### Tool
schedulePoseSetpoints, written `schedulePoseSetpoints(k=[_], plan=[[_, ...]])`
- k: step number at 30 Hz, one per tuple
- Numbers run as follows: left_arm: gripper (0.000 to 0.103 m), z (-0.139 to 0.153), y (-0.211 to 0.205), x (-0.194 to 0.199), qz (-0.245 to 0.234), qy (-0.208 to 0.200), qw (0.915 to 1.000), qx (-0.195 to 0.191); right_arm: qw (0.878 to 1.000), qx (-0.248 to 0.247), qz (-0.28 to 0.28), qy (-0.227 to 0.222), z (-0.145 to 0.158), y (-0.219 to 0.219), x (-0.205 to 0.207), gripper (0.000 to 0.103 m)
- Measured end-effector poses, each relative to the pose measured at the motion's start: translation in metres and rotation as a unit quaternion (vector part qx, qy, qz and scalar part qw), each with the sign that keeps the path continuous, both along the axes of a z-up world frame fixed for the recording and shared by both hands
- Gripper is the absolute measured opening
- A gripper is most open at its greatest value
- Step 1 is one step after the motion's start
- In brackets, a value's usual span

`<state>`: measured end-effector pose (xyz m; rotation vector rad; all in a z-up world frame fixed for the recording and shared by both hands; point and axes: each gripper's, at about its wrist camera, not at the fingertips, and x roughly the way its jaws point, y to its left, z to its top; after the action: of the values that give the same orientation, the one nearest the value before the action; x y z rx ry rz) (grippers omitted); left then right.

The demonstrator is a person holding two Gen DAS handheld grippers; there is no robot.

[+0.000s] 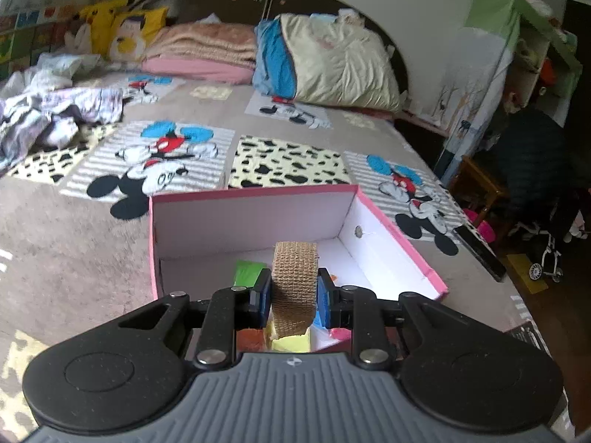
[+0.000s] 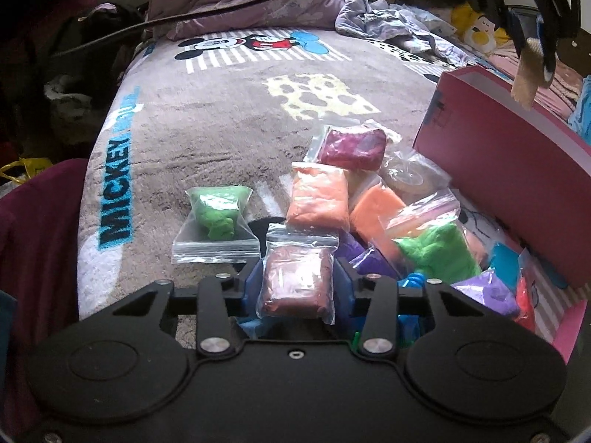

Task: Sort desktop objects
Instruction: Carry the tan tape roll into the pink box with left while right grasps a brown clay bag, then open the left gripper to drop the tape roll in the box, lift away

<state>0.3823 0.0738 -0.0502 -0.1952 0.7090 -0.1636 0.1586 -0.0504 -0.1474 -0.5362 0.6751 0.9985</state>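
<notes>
Tan woven tape roll (image 1: 294,288) sits clamped in the left tool (image 1: 293,295), directly above the pink box (image 1: 399,236); right tool (image 2: 297,288) grips a brown clay bag (image 2: 297,280).

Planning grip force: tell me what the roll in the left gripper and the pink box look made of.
Roll: tan woven fabric, likely burlap or elastic bandage; open mesh weave, matte, frayed loose end. Pink box: apparently cardboard; thin flat walls, matte white inside, smooth pink outside.
</notes>
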Motion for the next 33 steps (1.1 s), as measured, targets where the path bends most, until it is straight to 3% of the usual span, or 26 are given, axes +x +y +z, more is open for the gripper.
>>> schedulePoseSetpoints(k=[12,33], plan=[[0.023,-0.034,-0.015,0.050,0.002,0.064,0.9980,0.001,1.000,0.020,-0.006,0.019,0.001,-0.009,-0.008,0.039],[0.024,-0.068,-0.025,0.086,0.007,0.159,0.9868,0.027,0.997,0.058,-0.025,0.045,0.002,-0.025,-0.018,0.039]])
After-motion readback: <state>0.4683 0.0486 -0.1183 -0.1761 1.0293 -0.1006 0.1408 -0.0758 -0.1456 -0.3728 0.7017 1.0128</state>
